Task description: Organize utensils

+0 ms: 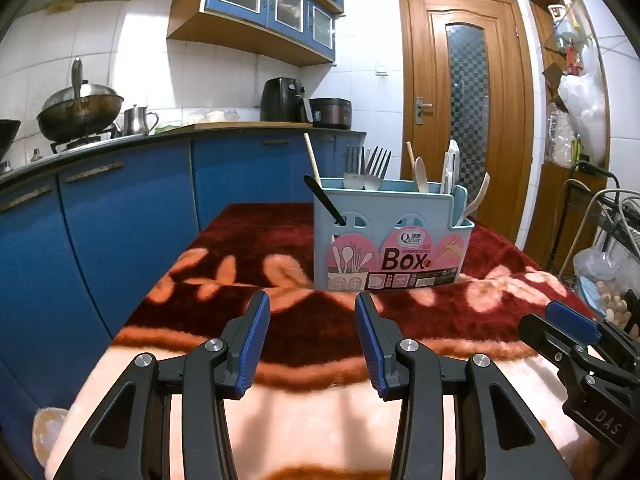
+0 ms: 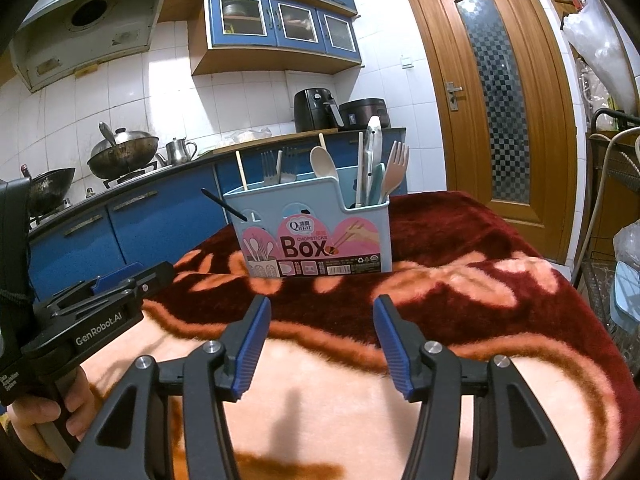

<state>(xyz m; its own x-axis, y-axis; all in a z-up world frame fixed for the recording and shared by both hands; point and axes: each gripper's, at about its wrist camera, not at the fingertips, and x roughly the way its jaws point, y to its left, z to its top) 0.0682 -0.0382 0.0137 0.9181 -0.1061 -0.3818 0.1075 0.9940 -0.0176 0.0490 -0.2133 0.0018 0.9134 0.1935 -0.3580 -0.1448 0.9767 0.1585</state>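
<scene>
Left tool (image 1: 312, 340), right tool (image 2: 322, 344): black linkage arms, silver screws, ribbed blue pads (image 2: 252, 346). White "GenRobot.AI" lettering. Bare-skinned hand (image 2: 60, 412).

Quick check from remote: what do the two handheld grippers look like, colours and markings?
Both match: the left gripper and right gripper have black linkage arms with silver pivot bolts and ribbed blue pads. The left body reads "GenRobot.AI" in white; the right shows "DAS". A bare hand grips the left handle.
</scene>
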